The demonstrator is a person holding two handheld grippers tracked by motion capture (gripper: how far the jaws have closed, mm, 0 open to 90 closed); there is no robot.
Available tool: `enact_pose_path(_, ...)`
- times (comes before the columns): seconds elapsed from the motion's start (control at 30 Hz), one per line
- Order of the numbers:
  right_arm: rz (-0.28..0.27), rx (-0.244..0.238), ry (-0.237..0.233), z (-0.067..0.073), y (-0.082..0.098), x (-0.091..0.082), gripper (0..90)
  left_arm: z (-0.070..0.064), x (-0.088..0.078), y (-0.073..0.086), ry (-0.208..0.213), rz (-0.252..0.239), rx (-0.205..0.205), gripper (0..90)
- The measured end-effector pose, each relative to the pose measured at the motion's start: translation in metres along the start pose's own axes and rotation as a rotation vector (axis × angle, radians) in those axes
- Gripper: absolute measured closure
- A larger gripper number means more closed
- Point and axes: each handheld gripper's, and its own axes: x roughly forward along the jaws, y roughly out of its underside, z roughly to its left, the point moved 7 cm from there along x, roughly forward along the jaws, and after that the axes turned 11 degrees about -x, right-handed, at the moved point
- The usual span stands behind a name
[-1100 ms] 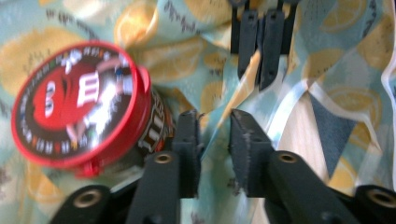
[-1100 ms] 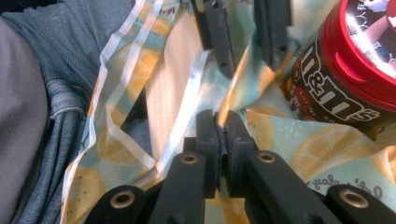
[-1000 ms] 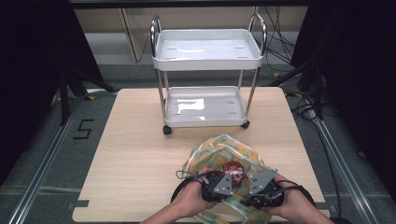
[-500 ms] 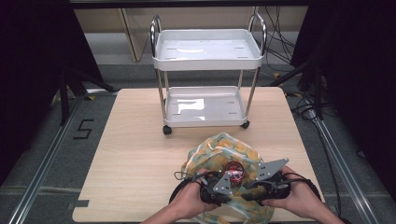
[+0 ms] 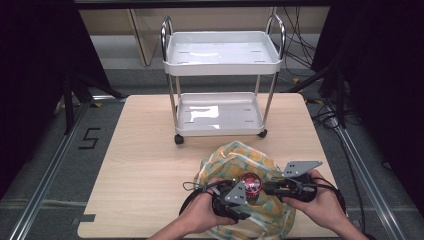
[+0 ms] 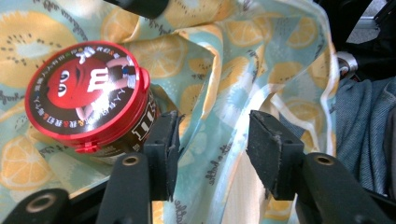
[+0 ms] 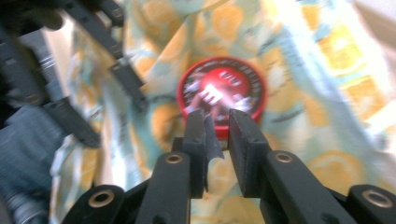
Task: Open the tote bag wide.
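Observation:
A round tin with a red lid [image 5: 251,183] stands on a crumpled cloth printed with orange and kiwi slices [image 5: 235,155] at the table's front right. My left gripper [image 5: 234,202] is just in front of the tin. In the left gripper view it [image 6: 212,140] is open, with a raised fold of the cloth [image 6: 219,79] between its jaws and the tin [image 6: 86,93] at its left jaw. My right gripper [image 5: 270,188] is to the right of the tin. The blurred right gripper view shows it [image 7: 219,119] shut to a narrow gap and pointing at the tin [image 7: 222,88], with nothing seen between the jaws.
A white two-shelf cart on wheels [image 5: 220,52] stands at the back of the wooden table [image 5: 145,150], both shelves bare. The left half of the table is free. Cables [image 5: 187,186] trail from the grippers over the cloth.
My right gripper has drawn away to the right and slightly farther from the person, widening the gap to the left gripper. The left gripper and the tin have hardly moved.

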Motion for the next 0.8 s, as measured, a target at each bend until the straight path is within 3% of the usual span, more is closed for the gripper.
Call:
enact_pose_path(0.17,-0.032,0.011,0.055,-0.006,-0.004,-0.004,84.6,-0.003,-0.012,-0.012,0.03,-0.065,-0.027,50.8)
enact_pose_path(0.2,-0.043,0.006,0.07,-0.007,-0.005,-0.006,86.0,-0.001,-0.016,-0.016,0.026,-0.09,-0.035,50.9)
enact_pose_path(0.23,-0.073,0.03,0.094,-0.009,-0.008,-0.009,86.7,0.0,-0.021,-0.02,0.024,-0.113,-0.047,51.3)
enact_pose_path(0.27,-0.073,0.03,0.094,-0.009,-0.008,-0.009,86.7,0.004,-0.027,-0.024,0.021,-0.136,-0.051,51.3)
enact_pose_path(0.3,-0.076,0.041,0.123,-0.013,-0.009,-0.012,86.6,0.007,-0.032,-0.028,0.013,-0.164,-0.061,52.3)
enact_pose_path(0.37,-0.085,0.017,0.145,-0.017,-0.01,-0.012,86.1,0.017,-0.041,-0.034,-0.011,-0.209,-0.077,52.6)
enact_pose_path(0.4,-0.074,0.042,0.149,-0.017,-0.008,-0.012,85.8,0.022,-0.045,-0.037,-0.015,-0.229,-0.092,52.9)
enact_pose_path(0.5,-0.049,0.032,0.17,-0.022,-0.004,-0.01,84.9,0.037,-0.055,-0.044,-0.034,-0.314,-0.179,53.7)
enact_pose_path(0.57,-0.034,0.057,0.166,-0.019,-0.001,-0.006,84.3,0.052,-0.058,-0.045,-0.107,-0.344,-0.226,55.4)
enact_pose_path(0.6,-0.034,0.057,0.166,-0.019,-0.001,-0.006,84.3,0.061,-0.059,-0.044,-0.169,-0.34,-0.23,55.4)
enact_pose_path(0.63,-0.044,0.039,0.184,-0.022,0.0,-0.004,84.4,0.078,-0.058,-0.042,-0.263,-0.349,-0.259,56.6)
enact_pose_path(0.67,-0.036,0.055,0.186,-0.021,0.0,-0.004,84.4,0.078,-0.058,-0.042,-0.263,-0.349,-0.259,57.5)
enact_pose_path(0.7,-0.035,0.04,0.179,-0.022,0.001,-0.003,84.4,0.084,-0.057,-0.039,-0.281,-0.34,-0.281,58.1)
enact_pose_path(0.73,-0.035,0.04,0.179,-0.022,0.001,-0.003,84.4,0.09,-0.055,-0.036,-0.306,-0.328,-0.322,58.1)
enact_pose_path(0.77,-0.025,0.043,0.165,-0.019,0.002,-0.001,84.5,0.095,-0.053,-0.031,-0.323,-0.297,-0.327,59.1)
enact_pose_path(0.8,-0.01,0.059,0.155,-0.016,0.003,0.0,84.8,0.096,-0.049,-0.025,-0.34,-0.28,-0.37,59.8)
